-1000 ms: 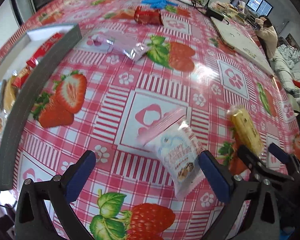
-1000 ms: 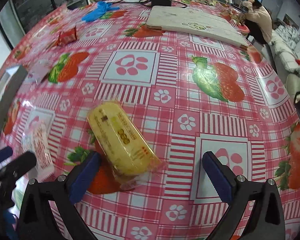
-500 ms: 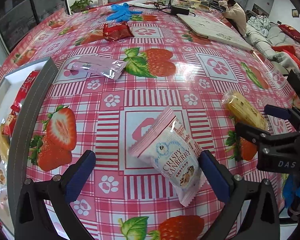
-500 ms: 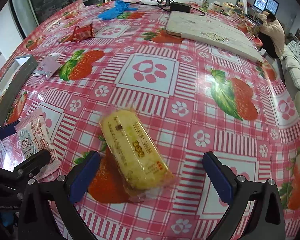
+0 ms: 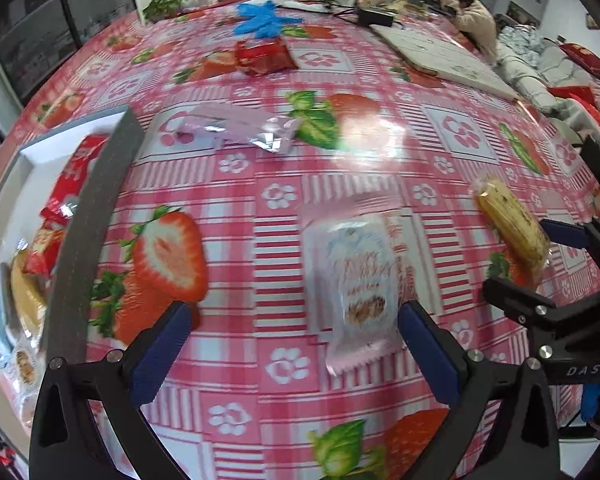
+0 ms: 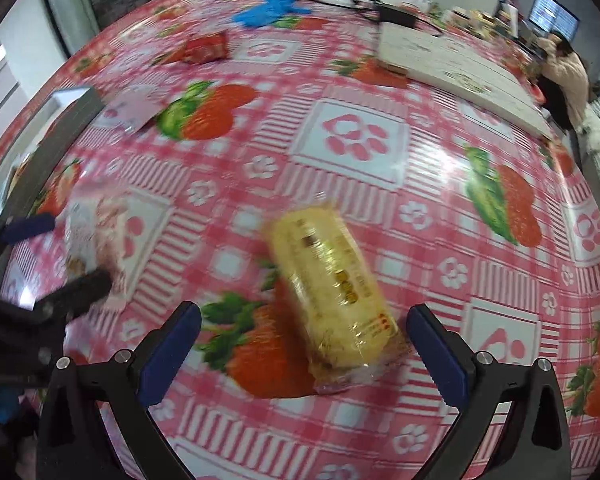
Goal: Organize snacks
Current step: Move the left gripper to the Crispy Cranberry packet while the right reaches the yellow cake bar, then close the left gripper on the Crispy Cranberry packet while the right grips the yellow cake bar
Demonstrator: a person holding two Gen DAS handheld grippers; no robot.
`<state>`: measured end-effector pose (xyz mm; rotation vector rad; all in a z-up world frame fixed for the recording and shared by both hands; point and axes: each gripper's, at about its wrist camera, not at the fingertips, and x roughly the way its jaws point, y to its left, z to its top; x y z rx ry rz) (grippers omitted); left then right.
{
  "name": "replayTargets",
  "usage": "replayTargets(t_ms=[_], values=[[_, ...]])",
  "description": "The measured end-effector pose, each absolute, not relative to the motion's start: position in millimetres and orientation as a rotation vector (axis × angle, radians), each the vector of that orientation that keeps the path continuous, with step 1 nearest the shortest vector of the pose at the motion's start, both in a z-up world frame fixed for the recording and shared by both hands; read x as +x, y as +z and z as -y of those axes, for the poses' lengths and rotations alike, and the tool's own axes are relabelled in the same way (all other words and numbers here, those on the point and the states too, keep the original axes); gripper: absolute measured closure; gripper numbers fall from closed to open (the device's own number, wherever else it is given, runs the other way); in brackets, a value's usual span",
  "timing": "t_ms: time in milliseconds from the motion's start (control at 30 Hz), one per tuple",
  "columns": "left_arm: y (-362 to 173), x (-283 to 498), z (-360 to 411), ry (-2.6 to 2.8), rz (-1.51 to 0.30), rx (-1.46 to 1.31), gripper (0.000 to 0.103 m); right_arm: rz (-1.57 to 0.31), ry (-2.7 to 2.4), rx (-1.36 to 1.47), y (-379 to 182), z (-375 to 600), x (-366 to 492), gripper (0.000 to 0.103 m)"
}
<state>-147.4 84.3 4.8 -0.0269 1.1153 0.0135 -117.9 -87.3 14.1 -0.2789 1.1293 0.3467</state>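
Observation:
A white and pink snack packet [image 5: 358,280] lies flat on the strawberry tablecloth, just ahead of my open left gripper [image 5: 294,340] and nearer its right finger. A yellow cake bar in clear wrap [image 6: 332,280] lies between the spread fingers of my open right gripper [image 6: 302,340], which touches nothing. In the left wrist view that yellow bar [image 5: 512,224] sits at the right with the right gripper [image 5: 560,272] around it. The packet [image 6: 88,232] and the left gripper [image 6: 56,264] show at the left of the right wrist view.
A grey-walled tray [image 5: 96,216] with several snacks inside runs along the left. A silvery pink packet [image 5: 236,128] and a red packet [image 5: 264,58] lie farther back, with blue gloves [image 5: 264,20] beyond. A white board [image 6: 452,68] lies at the back right; a person [image 5: 472,16] sits past it.
Both grippers have swung and moved in over their snacks. The packet now lies straight ahead of the left gripper, and the yellow bar sits deeper between the right fingers. Both stay open.

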Motion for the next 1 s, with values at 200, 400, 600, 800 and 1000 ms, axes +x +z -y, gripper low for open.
replayTargets(t_ms=[200,400,600,800,1000], values=[[23.0,-148.5,-79.7,-0.001,-1.087,-0.113,0.0,-1.139,0.331,-0.262,13.0,90.5,-108.0,0.0],[0.8,-132.1,-64.2,0.048,-1.159,-0.057,0.0,-1.131,0.32,-0.271,14.1,94.1,-106.2,0.0],[-0.7,-130.3,-62.3,0.045,-1.121,-0.02,0.0,-1.119,0.317,-0.251,15.1,100.3,-98.2,0.0],[1.7,-129.4,-60.2,0.021,-1.129,-0.011,0.007,-1.152,0.288,-0.244,15.5,96.8,-92.4,0.001],[11.7,-135.5,-45.8,-0.035,-1.112,0.034,0.056,-1.134,0.297,-0.245,27.4,91.1,-102.0,0.064]])
